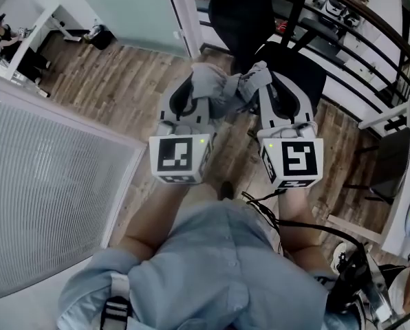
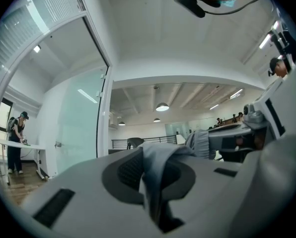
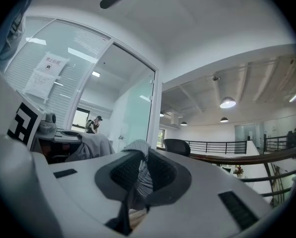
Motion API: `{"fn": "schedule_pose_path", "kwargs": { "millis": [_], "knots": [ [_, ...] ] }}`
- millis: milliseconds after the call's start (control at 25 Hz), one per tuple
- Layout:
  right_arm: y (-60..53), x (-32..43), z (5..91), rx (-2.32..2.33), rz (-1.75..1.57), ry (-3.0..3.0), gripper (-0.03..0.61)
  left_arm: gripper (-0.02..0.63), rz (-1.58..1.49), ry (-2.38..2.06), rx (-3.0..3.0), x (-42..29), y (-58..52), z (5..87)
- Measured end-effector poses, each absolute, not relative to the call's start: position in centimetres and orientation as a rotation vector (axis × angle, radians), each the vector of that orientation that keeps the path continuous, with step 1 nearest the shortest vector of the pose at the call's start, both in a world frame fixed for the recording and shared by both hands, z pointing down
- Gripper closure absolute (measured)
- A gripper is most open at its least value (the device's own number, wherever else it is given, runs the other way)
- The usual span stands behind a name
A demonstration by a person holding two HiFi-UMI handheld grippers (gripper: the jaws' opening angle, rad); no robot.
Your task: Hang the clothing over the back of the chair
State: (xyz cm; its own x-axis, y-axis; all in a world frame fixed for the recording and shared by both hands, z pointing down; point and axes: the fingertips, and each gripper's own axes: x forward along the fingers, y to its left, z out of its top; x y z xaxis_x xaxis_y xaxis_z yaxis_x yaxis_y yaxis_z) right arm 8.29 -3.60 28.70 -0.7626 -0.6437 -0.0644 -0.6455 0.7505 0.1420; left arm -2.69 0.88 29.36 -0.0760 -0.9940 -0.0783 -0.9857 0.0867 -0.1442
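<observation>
Above the wood-plank floor (image 1: 122, 81), in front of the black office chair (image 1: 243, 19), the left gripper (image 1: 195, 81) and right gripper (image 1: 265, 81) hold a grey cloth garment (image 1: 225, 88) bunched between them. Each pair of jaws is clenched on a fold of its fabric, and the two grippers are level and side by side.

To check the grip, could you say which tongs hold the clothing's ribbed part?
The right tongs: the clothing between them is ribbed, while the left tongs pinch smooth fabric.
</observation>
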Motion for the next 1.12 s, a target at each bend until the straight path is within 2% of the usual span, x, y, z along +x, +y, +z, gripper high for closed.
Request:
{"fn": "schedule_pose_path", "kwargs": {
  "millis": [680,1120],
  "knots": [
    [-16.5,-2.5,27.8,-1.116,0.31,2.926,0.532,0.583,-0.009,2.157,-2.052,-13.3,-12.7,28.9],
    [-27.6,-9.9,19.8,-1.232,0.391,2.796,0.532,0.583,0.064,2.029,-2.132,-21.5,-24.8,21.3]
  ]
}}
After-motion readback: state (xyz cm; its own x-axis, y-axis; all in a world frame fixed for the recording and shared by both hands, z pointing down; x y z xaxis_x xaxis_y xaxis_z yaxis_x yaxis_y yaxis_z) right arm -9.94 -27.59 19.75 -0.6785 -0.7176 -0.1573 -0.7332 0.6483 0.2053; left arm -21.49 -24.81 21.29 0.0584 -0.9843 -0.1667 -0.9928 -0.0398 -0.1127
